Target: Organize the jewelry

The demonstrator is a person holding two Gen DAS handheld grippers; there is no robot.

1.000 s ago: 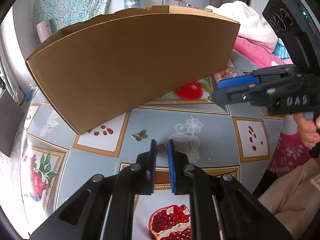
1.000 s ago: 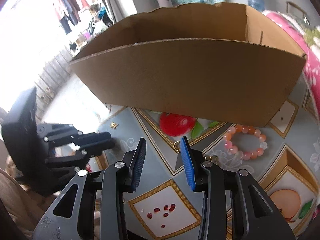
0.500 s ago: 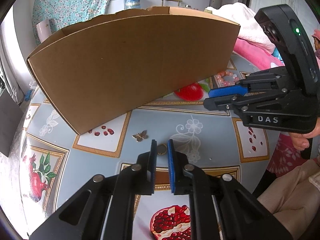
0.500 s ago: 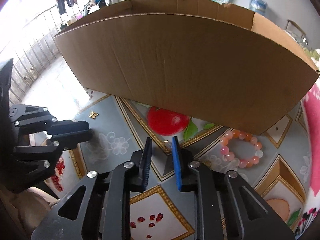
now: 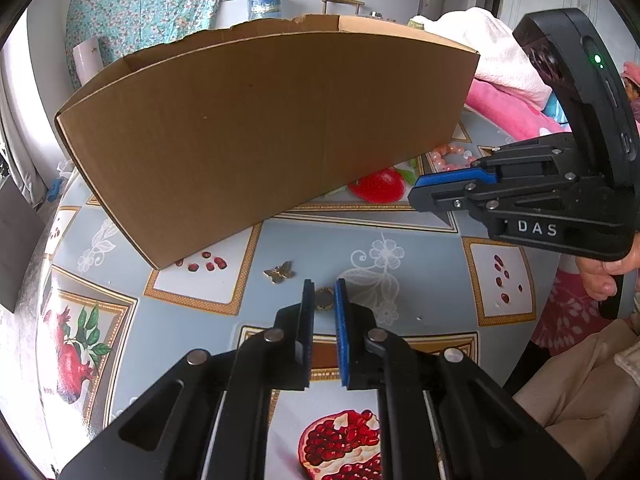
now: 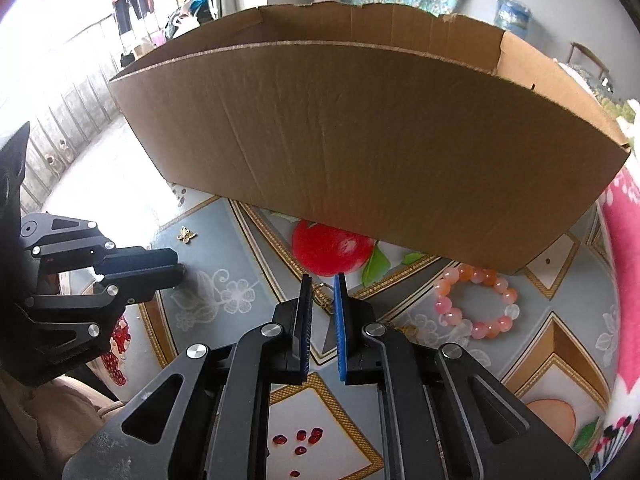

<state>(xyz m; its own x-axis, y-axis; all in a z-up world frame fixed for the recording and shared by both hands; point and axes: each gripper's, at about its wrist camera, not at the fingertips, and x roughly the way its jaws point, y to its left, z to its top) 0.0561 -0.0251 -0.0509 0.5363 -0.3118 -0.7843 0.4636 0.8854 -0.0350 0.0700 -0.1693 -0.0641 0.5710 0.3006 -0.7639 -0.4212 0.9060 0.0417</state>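
The left gripper (image 5: 324, 294) had its jaws nearly closed around a gold ring (image 5: 324, 299) on the worktop (image 5: 420, 264). Only the right wrist view showed the right gripper (image 6: 323, 294), jaws just closing onto a gold clasp (image 6: 322, 295), the pink bead bracelet (image 6: 476, 304) well right of them, the cardboard box (image 6: 360, 128) beyond.

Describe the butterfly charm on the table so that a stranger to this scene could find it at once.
Start at the big open cardboard box standing on the fruit-patterned tablecloth. Just in front of its near corner, on a pale blue patch beside a panel of red seeds, lies the butterfly charm. It is small, flat, gold and winged, unlike the round gold ring nearby and the pink bead bracelet farther off.
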